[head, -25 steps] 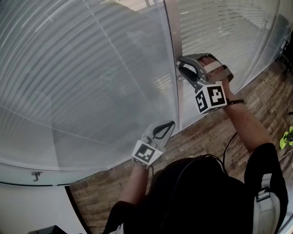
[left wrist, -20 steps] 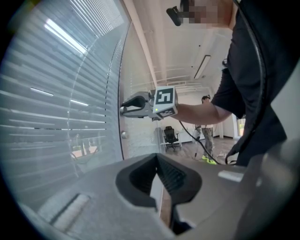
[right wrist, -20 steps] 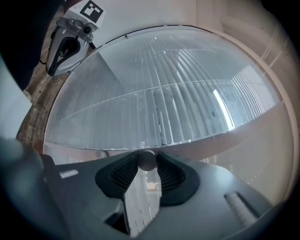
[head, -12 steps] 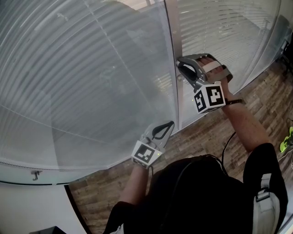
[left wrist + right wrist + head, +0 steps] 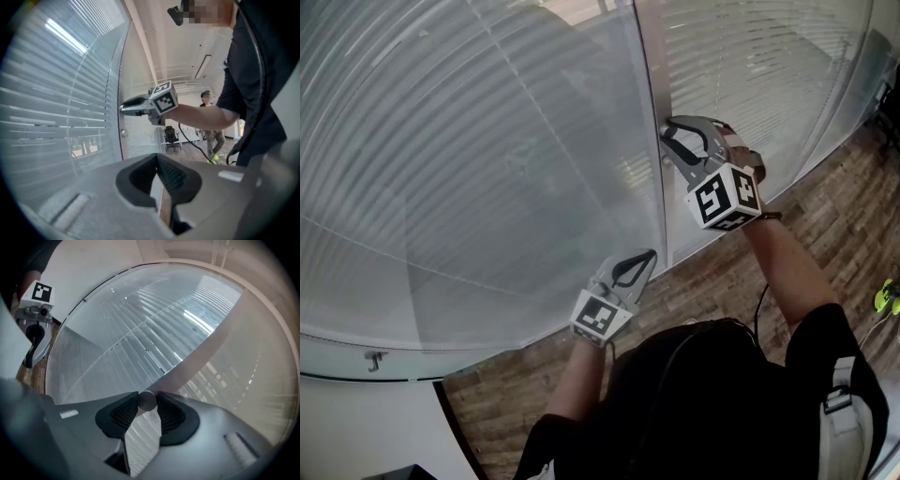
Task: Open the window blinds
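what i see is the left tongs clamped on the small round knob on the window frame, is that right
No: the right tongs clamp the small round knob on the window frame, as the right gripper view shows. The left tongs are shut on nothing.

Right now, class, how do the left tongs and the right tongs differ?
The right tongs have just been closing and grip a round knob on the window frame; the left tongs are shut on nothing. The right tongs sit higher, at the frame; the left tongs hang lower, off it. Both point toward the blinds.
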Available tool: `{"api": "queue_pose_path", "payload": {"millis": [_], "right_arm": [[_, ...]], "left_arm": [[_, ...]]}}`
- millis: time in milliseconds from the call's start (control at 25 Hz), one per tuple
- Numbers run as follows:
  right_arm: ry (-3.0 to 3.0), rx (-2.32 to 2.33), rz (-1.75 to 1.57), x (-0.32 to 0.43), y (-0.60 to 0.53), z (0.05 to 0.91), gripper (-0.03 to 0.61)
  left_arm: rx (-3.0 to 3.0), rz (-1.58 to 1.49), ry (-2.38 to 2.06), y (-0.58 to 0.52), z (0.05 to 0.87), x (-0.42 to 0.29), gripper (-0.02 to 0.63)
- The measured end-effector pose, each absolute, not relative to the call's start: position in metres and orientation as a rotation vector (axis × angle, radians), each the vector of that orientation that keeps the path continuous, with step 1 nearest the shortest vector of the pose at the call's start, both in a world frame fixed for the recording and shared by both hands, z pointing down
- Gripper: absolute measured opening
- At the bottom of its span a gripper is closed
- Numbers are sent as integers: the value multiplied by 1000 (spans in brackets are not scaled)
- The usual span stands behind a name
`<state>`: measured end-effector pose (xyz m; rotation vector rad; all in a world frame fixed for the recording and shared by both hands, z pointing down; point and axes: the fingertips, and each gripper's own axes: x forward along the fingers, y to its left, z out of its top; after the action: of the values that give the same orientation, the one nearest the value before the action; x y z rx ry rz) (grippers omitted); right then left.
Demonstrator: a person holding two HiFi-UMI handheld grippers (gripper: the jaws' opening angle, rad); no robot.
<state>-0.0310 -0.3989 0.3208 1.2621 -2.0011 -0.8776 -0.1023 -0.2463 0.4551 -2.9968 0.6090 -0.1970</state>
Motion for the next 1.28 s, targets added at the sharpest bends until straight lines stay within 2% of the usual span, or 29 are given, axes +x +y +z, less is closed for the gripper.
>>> {"api": "queue_pose_path", "payload": {"millis": [1280], "right_arm": [[-2702, 1783, 113, -13, -407, 316, 130]], "left_arm": [[-3029, -211, 511, -248, 458, -86, 5]]}}
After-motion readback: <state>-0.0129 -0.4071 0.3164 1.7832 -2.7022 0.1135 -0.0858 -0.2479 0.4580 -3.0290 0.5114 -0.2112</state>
